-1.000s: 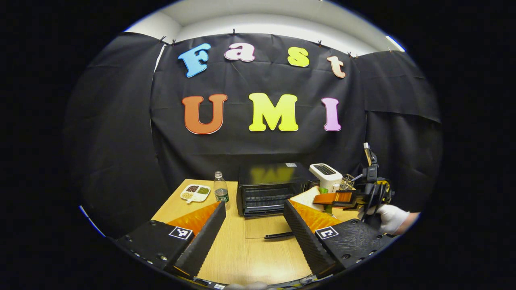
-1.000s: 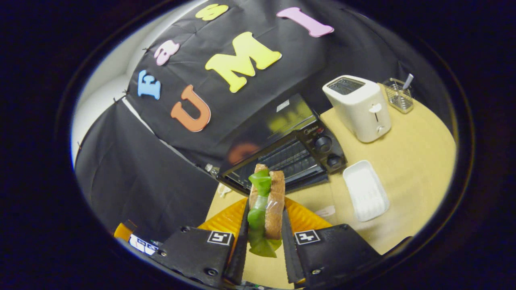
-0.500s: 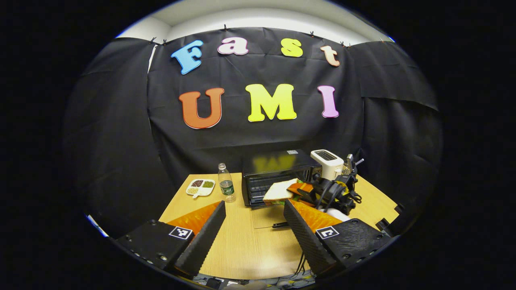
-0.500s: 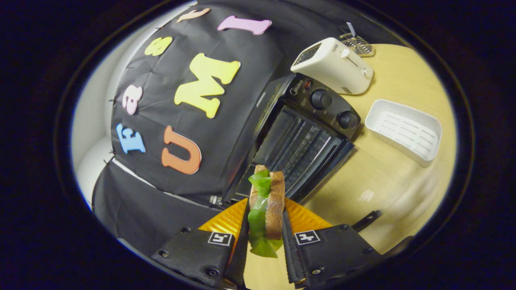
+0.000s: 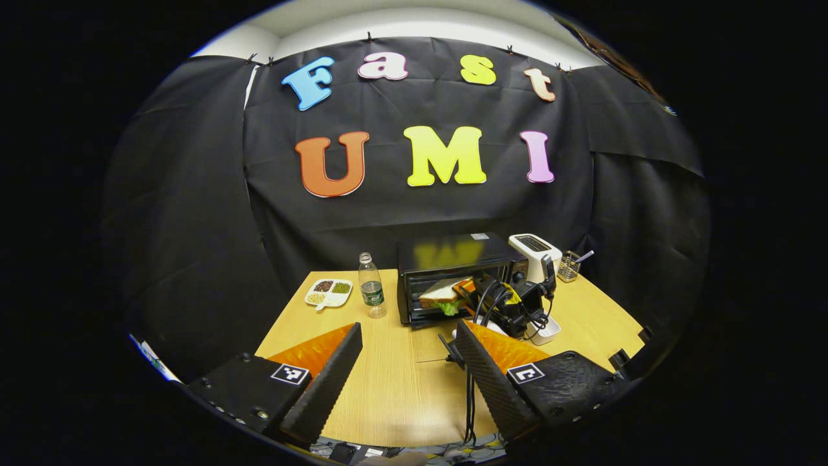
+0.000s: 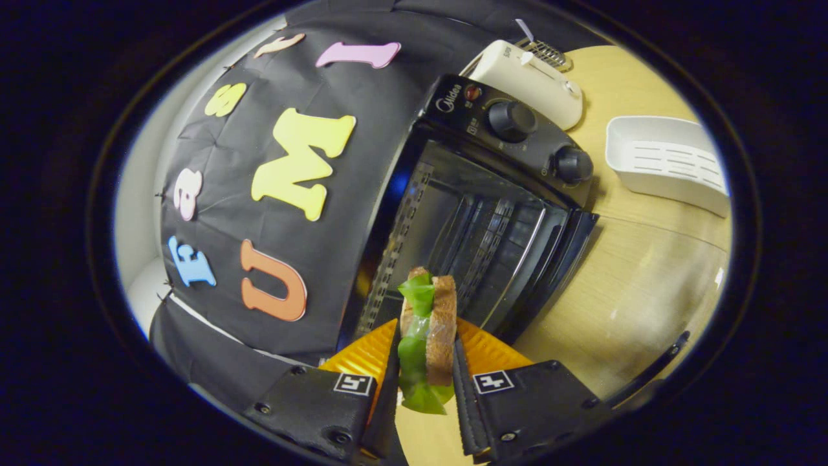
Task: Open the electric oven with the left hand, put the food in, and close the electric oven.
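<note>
The right gripper, jaws clamped on a sandwich, is carrying it to the mouth of the open electric oven on the tabletop, while the left gripper, jaws spread and empty, is hanging back above the near edge. The sandwich should probably be entering level, clearing the dropped door, and settling on the rack before release. The oven's panel is showing "Midea".
</note>
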